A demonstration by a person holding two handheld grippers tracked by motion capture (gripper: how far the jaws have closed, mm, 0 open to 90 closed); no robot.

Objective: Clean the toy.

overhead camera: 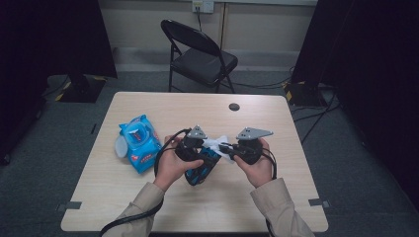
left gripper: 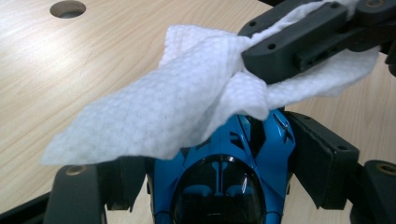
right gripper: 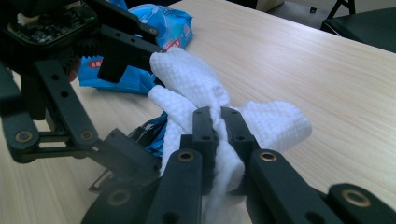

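My left gripper (overhead camera: 198,159) is shut on a blue and black toy car (overhead camera: 200,173). In the left gripper view the car (left gripper: 224,186) sits between the two jaws, pressed from both sides. My right gripper (overhead camera: 223,148) is shut on a white wipe (overhead camera: 216,143) and holds it against the car's front end. The right gripper view shows the jaws (right gripper: 215,126) pinching the wipe (right gripper: 275,121), with the left gripper (right gripper: 135,107) and a bit of blue car (right gripper: 152,130) just beyond. In the left gripper view the wipe (left gripper: 177,107) drapes over the car's nose, under the right gripper (left gripper: 299,42).
A blue pack of wet wipes (overhead camera: 140,143) lies on the wooden table (overhead camera: 257,123), left of my hands, and appears in the right gripper view (right gripper: 163,23). The table has a round hole (overhead camera: 234,106) near its far edge. A black folding chair (overhead camera: 197,54) stands beyond it.
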